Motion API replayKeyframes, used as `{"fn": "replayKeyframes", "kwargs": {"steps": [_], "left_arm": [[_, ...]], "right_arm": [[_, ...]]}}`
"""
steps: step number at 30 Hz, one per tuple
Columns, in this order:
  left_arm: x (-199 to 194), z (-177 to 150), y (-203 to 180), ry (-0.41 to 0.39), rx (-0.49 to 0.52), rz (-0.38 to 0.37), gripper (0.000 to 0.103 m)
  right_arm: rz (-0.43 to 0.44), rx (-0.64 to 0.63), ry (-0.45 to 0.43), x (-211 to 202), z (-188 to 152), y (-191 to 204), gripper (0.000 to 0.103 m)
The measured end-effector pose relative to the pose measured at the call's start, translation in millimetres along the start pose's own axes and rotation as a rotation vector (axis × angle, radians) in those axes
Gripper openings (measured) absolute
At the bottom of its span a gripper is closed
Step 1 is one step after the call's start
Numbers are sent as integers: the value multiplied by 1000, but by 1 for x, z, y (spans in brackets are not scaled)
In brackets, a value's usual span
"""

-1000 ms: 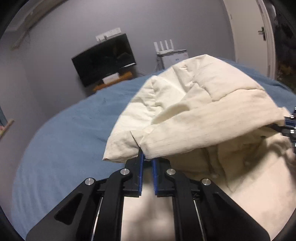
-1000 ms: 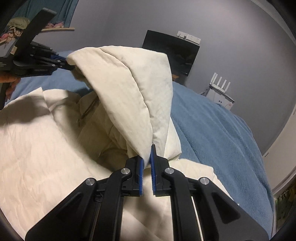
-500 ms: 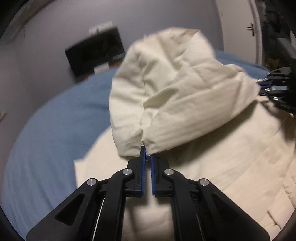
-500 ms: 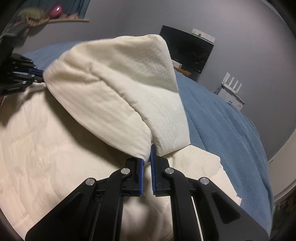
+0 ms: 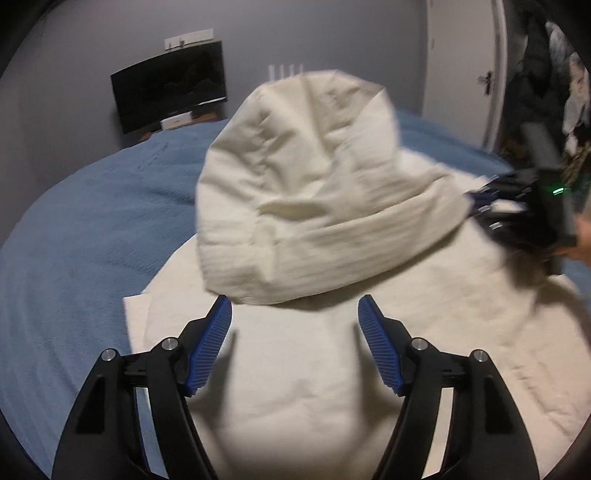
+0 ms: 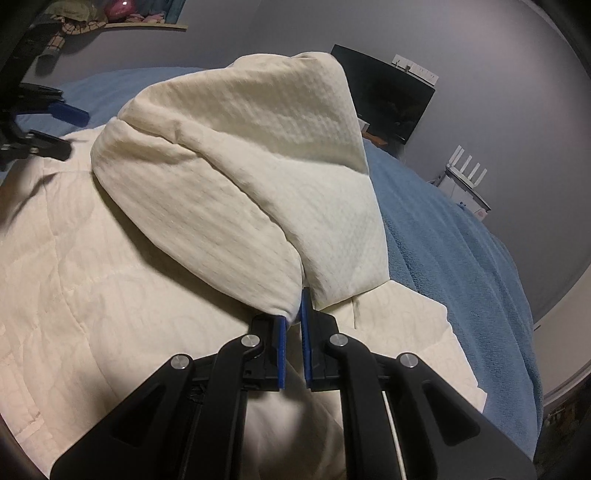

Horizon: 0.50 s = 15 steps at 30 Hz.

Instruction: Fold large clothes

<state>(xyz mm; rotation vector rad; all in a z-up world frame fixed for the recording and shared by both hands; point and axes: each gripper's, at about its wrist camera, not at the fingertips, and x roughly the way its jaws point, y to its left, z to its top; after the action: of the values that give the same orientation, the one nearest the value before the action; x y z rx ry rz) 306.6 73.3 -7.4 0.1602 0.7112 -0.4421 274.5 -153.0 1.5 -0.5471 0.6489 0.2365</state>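
A large cream garment (image 5: pixel 332 369) lies spread on the blue bed (image 5: pixel 74 229). Its folded-over part (image 5: pixel 306 192) bulges up above the lower layer. My left gripper (image 5: pixel 294 314) is open just in front of that fold's corner and holds nothing. My right gripper (image 6: pixel 293 317) is shut on the other corner of the fold (image 6: pixel 240 184) and holds it slightly raised. The right gripper also shows at the right edge of the left wrist view (image 5: pixel 480 199). The open left gripper shows at the far left of the right wrist view (image 6: pixel 62 129).
A dark monitor (image 5: pixel 170 96) stands against the grey wall beyond the bed. A white router (image 6: pixel 465 173) sits near it. A white door (image 5: pixel 461 66) is at the right. A shelf with toys (image 6: pixel 110 14) hangs on the wall.
My left gripper has opened and let go of its corner of the fold. Both grippers carried the fold forward over the garment. The right gripper stays shut on its corner.
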Motion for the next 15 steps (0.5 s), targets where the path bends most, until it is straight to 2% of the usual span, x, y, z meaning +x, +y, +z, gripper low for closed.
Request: {"fn": "replayKeyframes", "kwargs": {"steps": [4, 7, 8, 12, 14, 15], "left_arm": [[-13, 16, -24, -66, -23, -93, 68], [-15, 30, -44, -89, -30, -112, 68], [-14, 35, -45, -94, -40, -118, 68], [-15, 41, -54, -93, -55, -115, 68], [-12, 44, -56, -84, -50, -90, 68], [-7, 45, -56, -71, -54, -82, 68]], "right_arm": [[14, 18, -5, -10, 6, -7, 8], [42, -19, 5, -20, 12, -8, 11], [63, -24, 3, -25, 13, -9, 15], [140, -19, -37, -52, 16, -10, 17], [170, 31, -66, -60, 20, -15, 20], [187, 61, -76, -62, 22, -18, 29]]}}
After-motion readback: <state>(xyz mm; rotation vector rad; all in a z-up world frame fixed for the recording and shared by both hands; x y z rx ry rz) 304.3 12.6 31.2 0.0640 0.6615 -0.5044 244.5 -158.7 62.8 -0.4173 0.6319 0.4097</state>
